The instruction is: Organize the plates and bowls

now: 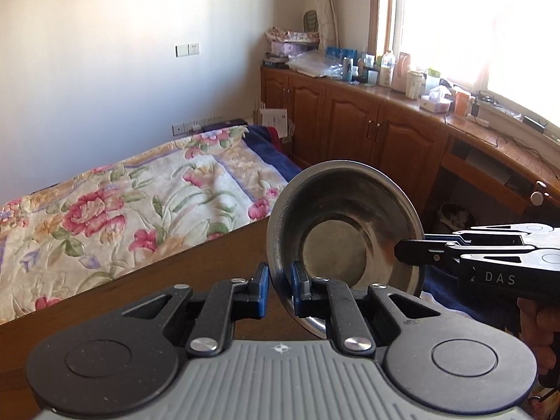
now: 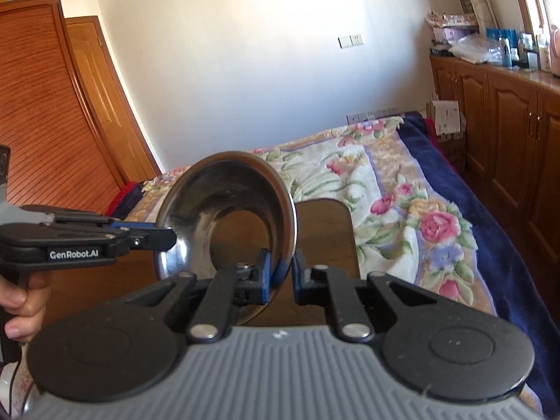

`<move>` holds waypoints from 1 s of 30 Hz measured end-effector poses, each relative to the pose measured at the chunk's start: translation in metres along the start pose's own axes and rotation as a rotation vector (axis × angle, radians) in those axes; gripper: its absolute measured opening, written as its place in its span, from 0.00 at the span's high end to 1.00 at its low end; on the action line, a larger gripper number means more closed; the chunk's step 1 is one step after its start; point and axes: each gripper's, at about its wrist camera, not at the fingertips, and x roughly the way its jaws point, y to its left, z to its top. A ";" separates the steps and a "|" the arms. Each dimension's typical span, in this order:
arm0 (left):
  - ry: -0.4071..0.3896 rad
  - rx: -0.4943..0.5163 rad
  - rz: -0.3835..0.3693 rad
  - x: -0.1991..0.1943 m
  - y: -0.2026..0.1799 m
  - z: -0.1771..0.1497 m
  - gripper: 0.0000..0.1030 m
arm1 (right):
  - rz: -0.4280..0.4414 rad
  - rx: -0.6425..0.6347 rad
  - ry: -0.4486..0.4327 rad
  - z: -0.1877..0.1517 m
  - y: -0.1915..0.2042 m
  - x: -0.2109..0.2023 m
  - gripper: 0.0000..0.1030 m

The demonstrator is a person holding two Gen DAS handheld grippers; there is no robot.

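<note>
Both grippers hold one stainless steel bowl point(image 1: 336, 241) by its rim, above a brown wooden table point(image 1: 210, 266). The bowl is tilted on edge, with its hollow side facing the cameras. My left gripper point(image 1: 280, 280) is shut on the lower left rim, which sits between the blue pads. In the same view my right gripper point(image 1: 407, 252) reaches in from the right and pinches the opposite rim. In the right wrist view, the bowl point(image 2: 227, 217) hangs over the table point(image 2: 325, 231). There my right gripper point(image 2: 281, 269) is shut on its right rim and my left gripper point(image 2: 164, 239) on its left edge.
Beyond the table lies a bed with a floral cover point(image 1: 140, 203). Wooden cabinets point(image 1: 350, 122) with a cluttered top run under the window on the right. A wooden wardrobe point(image 2: 45, 122) stands at the left. A person's hand point(image 2: 24, 301) grips the left handle.
</note>
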 end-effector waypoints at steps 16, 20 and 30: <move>-0.048 0.006 0.019 -0.056 0.002 -0.017 0.85 | 0.006 -0.062 -0.032 0.002 0.028 -0.024 0.87; -0.065 0.003 0.024 -0.072 0.001 -0.022 0.85 | 0.008 -0.080 -0.040 0.002 0.037 -0.031 0.87; -0.107 0.000 0.032 -0.108 -0.001 -0.034 0.85 | 0.011 -0.120 -0.063 0.003 0.059 -0.046 0.87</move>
